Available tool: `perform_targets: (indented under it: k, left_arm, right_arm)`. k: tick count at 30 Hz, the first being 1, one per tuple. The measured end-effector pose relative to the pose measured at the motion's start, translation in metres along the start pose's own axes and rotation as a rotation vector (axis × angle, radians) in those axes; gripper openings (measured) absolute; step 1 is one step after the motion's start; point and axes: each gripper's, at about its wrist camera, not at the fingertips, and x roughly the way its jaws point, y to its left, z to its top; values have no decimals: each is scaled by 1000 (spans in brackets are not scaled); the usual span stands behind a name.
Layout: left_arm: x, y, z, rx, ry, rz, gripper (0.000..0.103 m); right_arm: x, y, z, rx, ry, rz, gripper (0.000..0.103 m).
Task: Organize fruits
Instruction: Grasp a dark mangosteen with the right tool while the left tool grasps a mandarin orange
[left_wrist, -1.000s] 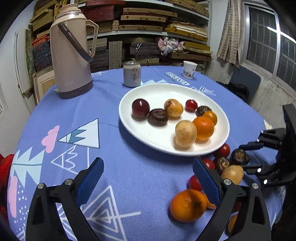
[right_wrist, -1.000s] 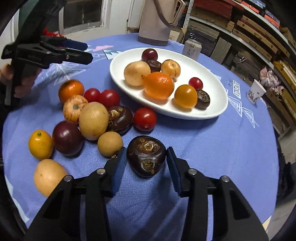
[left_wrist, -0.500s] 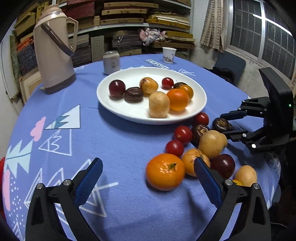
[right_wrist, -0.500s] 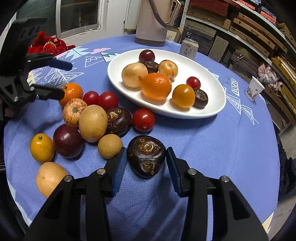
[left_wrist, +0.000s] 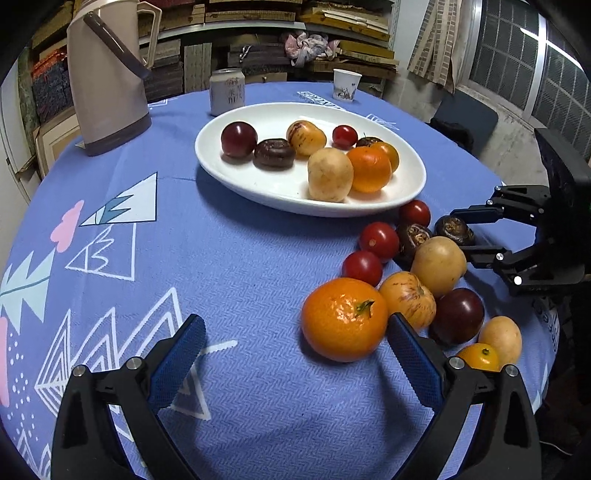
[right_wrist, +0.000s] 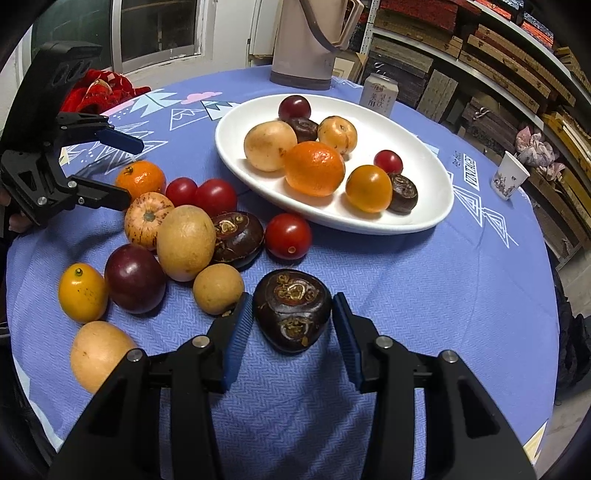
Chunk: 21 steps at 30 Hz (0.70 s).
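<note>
Bracketing a dark water chestnut short of the white plate | right gripper narrowly open, pads not pressing | left gripper wide, empty, by the mandarin for pickup.

On the bench, the plate of fruit sat behind a loose cluster of fruit on the cloth. A can stood just behind the plate, a flask to its left, a cup further right. A water chestnut lay between my right tongs. A mandarin lay just inside my left tongs.
</note>
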Motion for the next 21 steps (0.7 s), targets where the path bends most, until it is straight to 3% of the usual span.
perform_targets:
  k: [7,8,10,15,21]
  left_arm:
    - [7,-5,3,23,23,41,97]
    - [7,-5,3,20,20,37,94]
    - [9,-3,5,3,20,-6,73]
    - [10,-8,6,4,22,-71,47]
    - [11,-4,7,-30,17,-101,47]
  right_arm:
    - [3,1,0,-5,10,-7,44]
    - [3,1,0,-5,10,-8,44]
    - [2,3,0,-9,10,-16,44]
    - [3,5,1,-15,10,-36,46]
    - [2,4,1,-1,6,-59,43]
